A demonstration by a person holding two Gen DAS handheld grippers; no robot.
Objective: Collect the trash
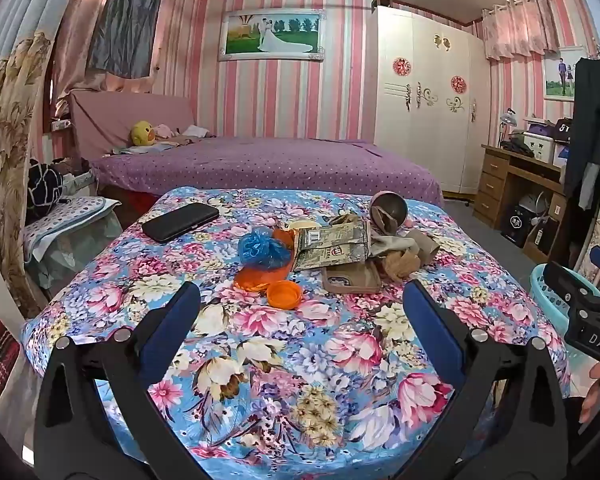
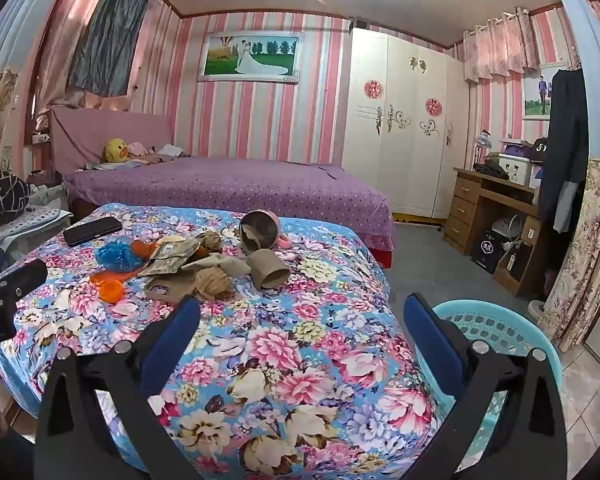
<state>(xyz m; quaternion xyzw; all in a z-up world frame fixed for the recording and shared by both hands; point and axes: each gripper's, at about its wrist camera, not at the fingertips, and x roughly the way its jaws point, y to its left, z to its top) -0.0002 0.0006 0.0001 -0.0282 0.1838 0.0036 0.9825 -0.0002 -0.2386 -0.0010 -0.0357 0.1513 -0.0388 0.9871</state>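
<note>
A heap of trash lies on the floral cloth of the table: a crumpled blue bag, orange peel and an orange lid, a printed wrapper, a tipped cup, and a cardboard tube. My left gripper stands open just short of the orange lid, nothing between its blue pads. My right gripper is open too, over the cloth's near right side. A turquoise basket stands on the floor behind its right finger.
A black phone lies at the table's far left, and a brown phone case beside the trash. Behind stand a purple bed, a white wardrobe and a wooden desk. The right gripper's body shows at the left view's right edge.
</note>
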